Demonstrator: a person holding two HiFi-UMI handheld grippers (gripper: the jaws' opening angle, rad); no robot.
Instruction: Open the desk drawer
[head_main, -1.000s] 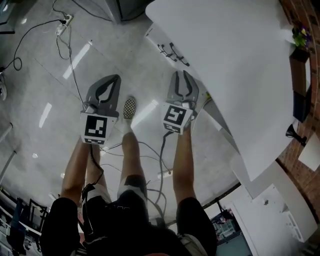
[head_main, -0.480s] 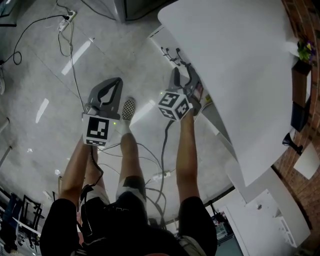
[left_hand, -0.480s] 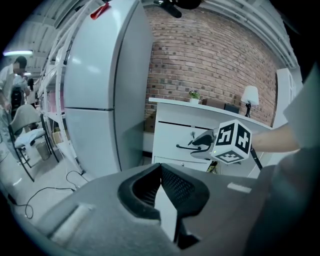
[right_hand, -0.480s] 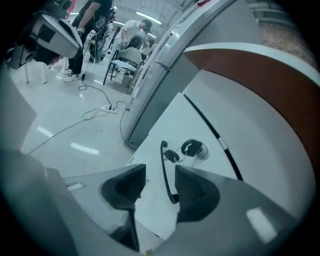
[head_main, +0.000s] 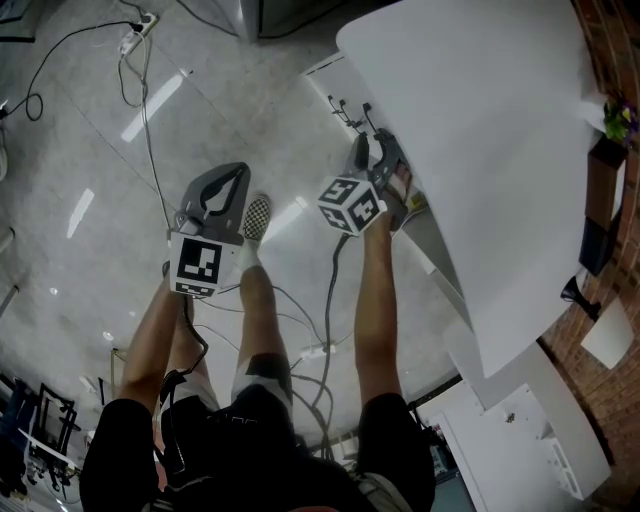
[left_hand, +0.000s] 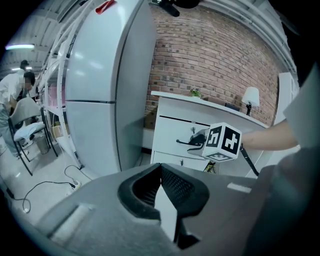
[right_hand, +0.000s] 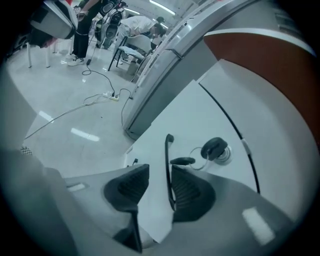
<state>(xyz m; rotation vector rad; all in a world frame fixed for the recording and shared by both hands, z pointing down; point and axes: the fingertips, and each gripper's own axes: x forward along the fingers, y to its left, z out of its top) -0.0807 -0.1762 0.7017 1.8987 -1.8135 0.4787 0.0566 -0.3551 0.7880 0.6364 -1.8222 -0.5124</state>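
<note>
Right gripper (right_hand: 157, 189): jaws apart and gripping nothing, though they have just been closing. The black drawer handle (right_hand: 168, 165) stands upright in the gap between them. It lies close along the inner face of the right-hand pad (right_hand: 192, 192), and contact cannot be confirmed. The left-hand pad is clear of it, so the handle is not yet clamped.

The drawer front (right_hand: 192, 112) fills the right gripper view from 12 to 3 o'clock of the jaws. A key (right_hand: 214, 147) sits in the lock at 1 o'clock of the jaws, just beyond the handle's top end.

In the head view this gripper is pushed in under the edge of the white desk top (head_main: 480, 130), with the marker cube (head_main: 350, 203) turned toward the camera.

Left gripper (head_main: 234, 173): clenched on nothing, its tips meeting. It hangs over the floor (head_main: 90, 150) at 8 o'clock of the right gripper, well apart from the desk. In its own view the drawer lies at 1 o'clock of its jaws — far off, with the right gripper's cube in front of the handle.
</note>
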